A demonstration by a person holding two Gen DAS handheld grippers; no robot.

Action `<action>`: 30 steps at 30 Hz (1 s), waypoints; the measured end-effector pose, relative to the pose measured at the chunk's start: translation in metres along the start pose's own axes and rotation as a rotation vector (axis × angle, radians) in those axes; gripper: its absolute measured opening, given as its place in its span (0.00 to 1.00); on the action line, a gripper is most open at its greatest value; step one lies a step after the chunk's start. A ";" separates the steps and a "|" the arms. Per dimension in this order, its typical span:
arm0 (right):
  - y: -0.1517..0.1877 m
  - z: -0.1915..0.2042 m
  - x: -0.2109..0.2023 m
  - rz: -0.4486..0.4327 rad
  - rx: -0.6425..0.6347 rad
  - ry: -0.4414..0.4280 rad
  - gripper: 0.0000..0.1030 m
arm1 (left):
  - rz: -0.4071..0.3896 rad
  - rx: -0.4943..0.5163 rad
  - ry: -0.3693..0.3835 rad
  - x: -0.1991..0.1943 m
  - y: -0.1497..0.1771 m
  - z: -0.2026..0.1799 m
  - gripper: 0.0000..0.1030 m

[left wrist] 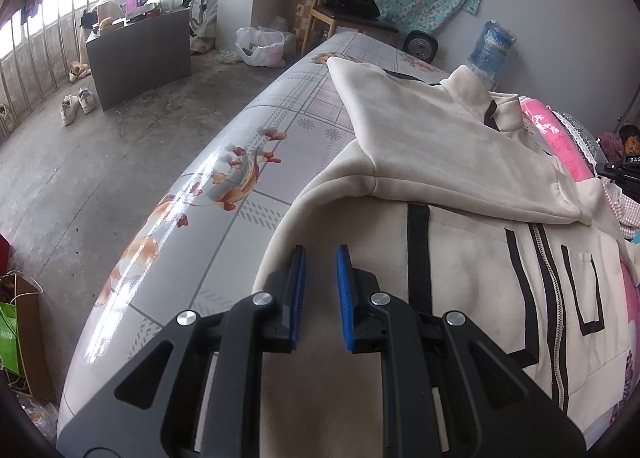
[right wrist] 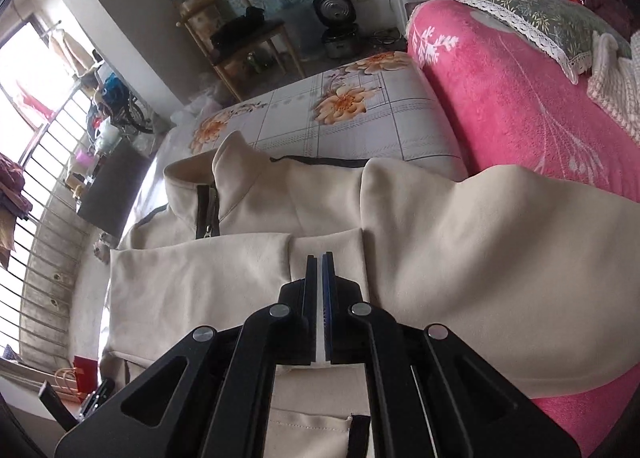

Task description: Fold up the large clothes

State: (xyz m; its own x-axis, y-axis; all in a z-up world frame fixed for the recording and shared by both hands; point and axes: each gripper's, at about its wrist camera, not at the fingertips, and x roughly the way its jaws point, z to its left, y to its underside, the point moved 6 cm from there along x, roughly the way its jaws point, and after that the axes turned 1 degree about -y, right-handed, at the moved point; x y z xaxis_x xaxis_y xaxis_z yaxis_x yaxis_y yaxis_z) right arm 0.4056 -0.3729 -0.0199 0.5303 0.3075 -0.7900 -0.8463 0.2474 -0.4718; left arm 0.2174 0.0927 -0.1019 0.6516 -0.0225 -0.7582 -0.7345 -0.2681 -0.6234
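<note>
A cream zip jacket (left wrist: 460, 162) with black trim lies spread on the flower-print table cover (left wrist: 240, 186). One sleeve (left wrist: 420, 130) is folded across its chest. My left gripper (left wrist: 321, 252) hovers over the jacket's lower left part. Its blue pads (left wrist: 343, 290) stand a little apart with no cloth pinched between them. In the right wrist view the jacket (right wrist: 224, 278) fills the middle, collar to the far left. My right gripper (right wrist: 320, 256) is shut on the cuff end of the other sleeve (right wrist: 480, 238), which arcs in from the right; a pale strip of cloth shows between its pads.
A pink blanket (right wrist: 520, 98) and a pillow (right wrist: 540, 18) lie to the right of the cover (right wrist: 360, 118). Beyond stand a wooden chair (left wrist: 344, 14), a water bottle (left wrist: 490, 50), a fan (right wrist: 334, 6) and a dark cabinet (left wrist: 140, 54). Shoes (left wrist: 78, 104) are on the floor. A person (left wrist: 630, 142) sits far right.
</note>
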 end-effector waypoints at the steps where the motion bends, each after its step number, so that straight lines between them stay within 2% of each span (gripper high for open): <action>1: 0.000 -0.004 -0.007 -0.005 0.018 -0.005 0.08 | 0.000 -0.004 0.004 0.000 0.000 0.000 0.15; 4: 0.009 -0.012 -0.016 -0.010 0.042 -0.028 0.43 | 0.001 -0.010 0.012 -0.003 0.002 -0.001 0.14; 10: 0.041 -0.016 0.017 0.069 -0.034 0.068 0.43 | 0.001 -0.022 0.021 -0.002 0.002 0.001 0.14; 15: 0.064 -0.019 0.034 0.111 -0.172 0.267 0.43 | 0.016 -0.027 0.041 -0.001 0.000 0.001 0.16; 17: 0.070 -0.016 0.016 0.093 -0.168 0.252 0.43 | 0.022 -0.021 0.068 -0.010 -0.001 0.001 0.23; 19: 0.081 -0.013 -0.016 0.058 -0.140 0.200 0.44 | 0.008 0.013 0.080 -0.026 0.001 0.000 0.29; 22: 0.113 -0.020 -0.065 0.006 -0.101 0.175 0.65 | 0.023 0.074 0.095 -0.052 0.015 0.004 0.35; 27: 0.189 -0.055 -0.111 0.006 -0.049 0.242 0.66 | 0.102 0.077 0.068 -0.080 0.059 0.030 0.36; 30: 0.233 -0.074 -0.127 0.012 0.029 0.230 0.66 | 0.117 0.042 0.068 -0.090 0.082 0.040 0.36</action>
State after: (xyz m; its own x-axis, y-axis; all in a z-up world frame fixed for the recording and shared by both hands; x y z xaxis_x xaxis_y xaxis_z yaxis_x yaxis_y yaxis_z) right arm 0.1370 -0.4227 -0.0585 0.4918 0.0943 -0.8656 -0.8491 0.2722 -0.4527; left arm 0.0915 0.1116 -0.0925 0.5716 -0.1171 -0.8121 -0.8125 -0.2191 -0.5403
